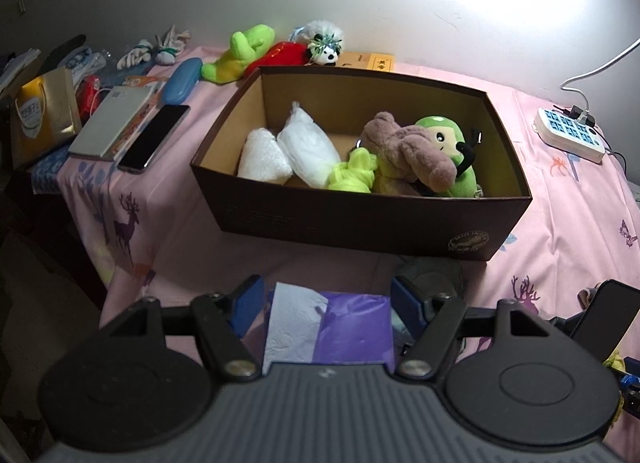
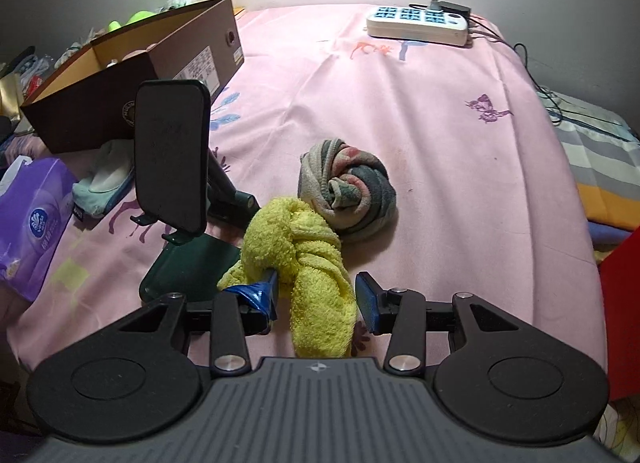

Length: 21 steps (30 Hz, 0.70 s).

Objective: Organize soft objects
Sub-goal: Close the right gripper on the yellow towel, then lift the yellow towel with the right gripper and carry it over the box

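Right wrist view: pink bedsheet point(image 2: 420, 135); brown box point(image 2: 120, 103) at 10 o'clock; knotted yellow towel point(image 2: 304, 263), fluffy, lies between the right gripper's point(image 2: 320, 295) parted pads, left pad touching. Left gripper point(image 1: 326, 311) gapes over the purple tissue pack point(image 1: 352, 327).

yellow towel point(image 2: 316, 263), brown box point(image 1: 360, 219), pink sheet point(image 2: 440, 135)

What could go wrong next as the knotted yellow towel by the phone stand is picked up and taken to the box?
1. The right gripper has the yellow towel between its jaws, but one pad looks clear of the cloth; it may slip out.
2. The phone stand is close beside the towel and could be knocked over.
3. The box already holds plush toys, so the towel may catch its rim.
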Motion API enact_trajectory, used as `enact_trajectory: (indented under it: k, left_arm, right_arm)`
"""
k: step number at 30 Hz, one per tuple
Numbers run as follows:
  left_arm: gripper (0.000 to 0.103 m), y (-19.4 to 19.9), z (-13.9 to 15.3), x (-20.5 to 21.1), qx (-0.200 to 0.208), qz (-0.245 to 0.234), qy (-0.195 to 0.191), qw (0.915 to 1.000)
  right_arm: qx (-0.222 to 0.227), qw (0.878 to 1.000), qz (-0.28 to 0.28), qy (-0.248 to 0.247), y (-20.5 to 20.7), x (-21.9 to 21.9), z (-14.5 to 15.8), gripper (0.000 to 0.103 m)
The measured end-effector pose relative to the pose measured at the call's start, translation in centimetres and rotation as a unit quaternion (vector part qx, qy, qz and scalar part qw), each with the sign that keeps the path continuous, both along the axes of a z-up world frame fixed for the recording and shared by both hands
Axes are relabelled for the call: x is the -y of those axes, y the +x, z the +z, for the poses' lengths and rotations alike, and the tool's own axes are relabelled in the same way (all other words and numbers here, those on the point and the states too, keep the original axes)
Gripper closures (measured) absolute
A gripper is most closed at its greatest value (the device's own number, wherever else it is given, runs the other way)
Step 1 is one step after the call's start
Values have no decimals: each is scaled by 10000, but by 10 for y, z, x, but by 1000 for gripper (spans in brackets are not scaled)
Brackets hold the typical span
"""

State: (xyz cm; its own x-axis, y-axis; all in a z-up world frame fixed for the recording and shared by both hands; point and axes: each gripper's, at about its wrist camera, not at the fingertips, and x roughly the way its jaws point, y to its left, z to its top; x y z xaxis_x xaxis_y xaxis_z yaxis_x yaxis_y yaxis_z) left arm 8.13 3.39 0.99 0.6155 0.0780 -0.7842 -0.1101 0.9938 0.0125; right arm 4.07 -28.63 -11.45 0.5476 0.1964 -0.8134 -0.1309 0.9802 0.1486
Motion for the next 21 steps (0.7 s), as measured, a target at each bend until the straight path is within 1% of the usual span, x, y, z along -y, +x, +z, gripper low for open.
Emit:
enact_trajectory:
  k: [4, 6, 9, 10, 12, 15, 18, 21]
  left_arm:
    - [30, -9, -2, -3, -55, 147, 26, 9999]
    - [30, -13, -3, -4, -88, 206, 52, 9997]
    - [30, -16, -4, -4, -118, 266, 63, 9996]
    - [30, -18, -5, -4, -121, 280, 65, 9995]
    - [30, -19, -5, -2, -129, 290, 80, 9995]
    - [30, -18, -6, 1, -159, 273, 87, 9995]
    - [30, -16, -9, 7, -184, 164, 73, 9997]
    - [30, -13, -13, 18, -208, -23, 109, 9997]
  right_arm:
    - [-147, 9988, 303, 369, 10, 5, -10, 76]
    - [-259, 9977, 309, 553, 14, 6, -14, 75]
    - [-250, 9955, 172, 897, 14, 13, -17, 75]
    - [-267, 9943, 105, 1026, 14, 16, -17, 77]
    - [-277, 9922, -7, 1218, 11, 21, -18, 85]
    - [-183, 9922, -75, 1229, 1, 21, -15, 92]
    - [-150, 9902, -261, 1367, -9, 26, -12, 97]
    - [-134, 9852, -594, 1602, -18, 37, -8, 100]
